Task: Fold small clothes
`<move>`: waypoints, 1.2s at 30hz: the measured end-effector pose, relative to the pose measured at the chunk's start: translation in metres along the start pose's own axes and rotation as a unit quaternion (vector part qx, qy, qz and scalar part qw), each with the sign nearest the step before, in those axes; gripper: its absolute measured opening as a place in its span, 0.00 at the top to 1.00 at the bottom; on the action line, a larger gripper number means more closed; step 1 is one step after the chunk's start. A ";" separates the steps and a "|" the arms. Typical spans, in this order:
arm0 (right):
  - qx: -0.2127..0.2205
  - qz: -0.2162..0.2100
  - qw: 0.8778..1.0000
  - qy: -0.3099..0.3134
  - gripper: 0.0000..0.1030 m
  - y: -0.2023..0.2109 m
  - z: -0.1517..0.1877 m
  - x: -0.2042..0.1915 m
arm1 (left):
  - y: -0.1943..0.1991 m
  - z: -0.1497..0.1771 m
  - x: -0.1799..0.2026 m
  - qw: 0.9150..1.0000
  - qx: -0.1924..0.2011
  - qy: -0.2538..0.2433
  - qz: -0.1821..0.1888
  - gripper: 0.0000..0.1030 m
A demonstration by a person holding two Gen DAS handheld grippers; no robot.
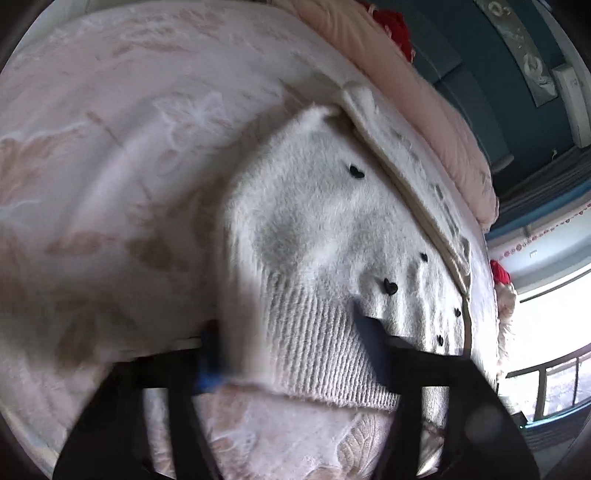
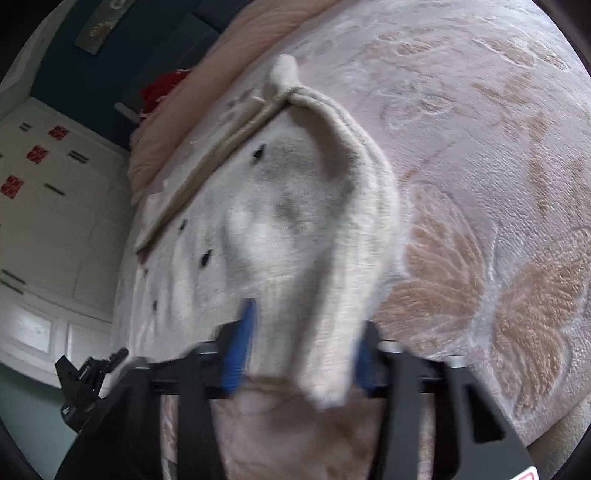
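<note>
A fluffy white cardigan (image 1: 325, 229) with small black heart buttons lies on a pink bedspread (image 1: 110, 166). In the left wrist view my left gripper (image 1: 288, 347) has its blue-padded fingers on either side of the cardigan's ribbed hem (image 1: 314, 339) and holds it lifted. In the right wrist view the cardigan (image 2: 280, 221) rises towards the camera, and my right gripper (image 2: 299, 350) is shut on a hanging fold of its edge (image 2: 332, 332) between the blue pads (image 2: 236, 354).
The pink patterned bedspread (image 2: 480, 184) covers the whole bed. A pink duvet (image 1: 424, 96) and red items (image 1: 395, 26) lie at the bed's far side. White wardrobe doors (image 2: 55, 221) stand to the left. A bright window (image 1: 554, 314) is at the right.
</note>
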State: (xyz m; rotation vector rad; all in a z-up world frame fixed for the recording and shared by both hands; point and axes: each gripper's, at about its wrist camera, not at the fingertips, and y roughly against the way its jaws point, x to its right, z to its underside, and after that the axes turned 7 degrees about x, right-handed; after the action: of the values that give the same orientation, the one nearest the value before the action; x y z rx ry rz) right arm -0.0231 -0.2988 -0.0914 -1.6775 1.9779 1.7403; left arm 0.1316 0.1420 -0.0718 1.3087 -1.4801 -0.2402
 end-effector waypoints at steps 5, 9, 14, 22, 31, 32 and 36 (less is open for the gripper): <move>0.013 -0.031 0.999 -0.004 0.90 0.018 -0.010 -0.007 | 0.014 -0.004 0.004 1.000 0.001 0.014 0.019 0.90; 0.033 -0.060 0.997 0.036 0.91 0.056 -0.019 -0.029 | 0.056 -0.004 0.020 0.999 0.009 -0.012 0.050 0.91; 0.028 -0.067 0.993 0.093 0.92 0.112 -0.012 -0.034 | 0.111 0.004 0.016 0.997 0.009 -0.037 0.063 0.93; -0.088 -0.066 0.978 0.178 0.93 0.183 0.050 -0.005 | 0.197 0.073 0.000 0.988 -0.043 -0.138 0.053 0.94; -0.166 -0.105 0.956 0.216 0.93 0.248 0.091 -0.009 | 0.244 0.114 -0.006 0.970 -0.131 -0.201 0.042 0.94; -0.144 -0.117 0.960 0.209 0.93 0.253 0.076 -0.016 | 0.247 0.102 0.001 0.972 -0.116 -0.197 0.049 0.94; -0.036 -0.151 0.969 0.194 0.92 0.248 -0.005 -0.052 | 0.237 0.029 0.052 0.974 -0.039 -0.201 0.093 0.93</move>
State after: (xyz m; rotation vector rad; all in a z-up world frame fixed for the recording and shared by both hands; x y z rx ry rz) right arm -0.1692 -0.3172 0.1147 -2.3486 1.6666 1.4812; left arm -0.0178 0.1753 0.1188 1.0892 -1.9026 -0.4555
